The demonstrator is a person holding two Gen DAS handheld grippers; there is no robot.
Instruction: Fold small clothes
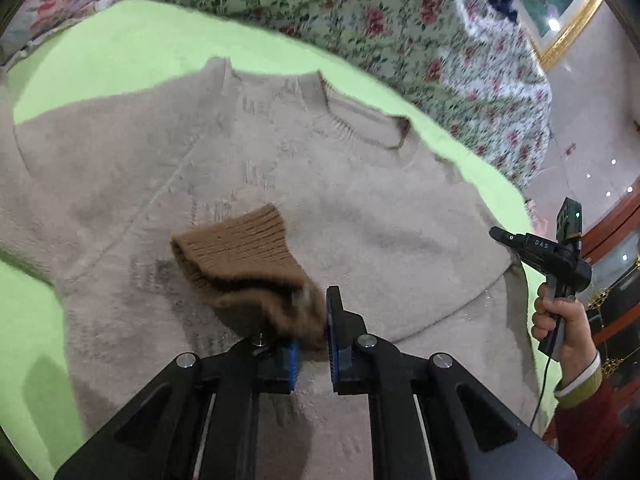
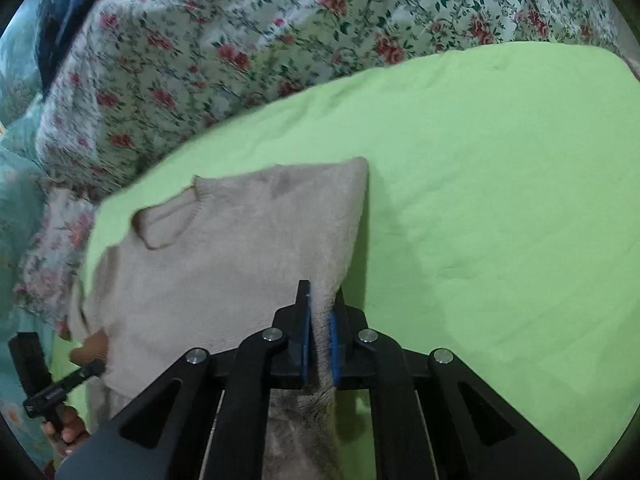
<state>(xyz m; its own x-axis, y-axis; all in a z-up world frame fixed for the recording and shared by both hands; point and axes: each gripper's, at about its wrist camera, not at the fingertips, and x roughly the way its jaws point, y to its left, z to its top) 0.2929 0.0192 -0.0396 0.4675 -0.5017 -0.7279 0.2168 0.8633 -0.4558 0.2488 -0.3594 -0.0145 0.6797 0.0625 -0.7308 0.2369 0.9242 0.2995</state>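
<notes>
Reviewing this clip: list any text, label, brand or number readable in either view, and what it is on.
"DAS": white letters on the black body of the right hand-held gripper, seen from the left wrist view.
Beige sweater: no tag or print visible.
Left hand-held gripper: no readable marking.
Nothing else readable in either view.

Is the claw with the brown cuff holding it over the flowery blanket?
No, the left claw holds the brown ribbed knit cuff over the beige fuzzy sweater, which lies on the bright green sheet.

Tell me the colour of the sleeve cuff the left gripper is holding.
Brown, ribbed knit, darker than the beige sweater. The cuff shows best in the left wrist view, at the left gripper.
</notes>
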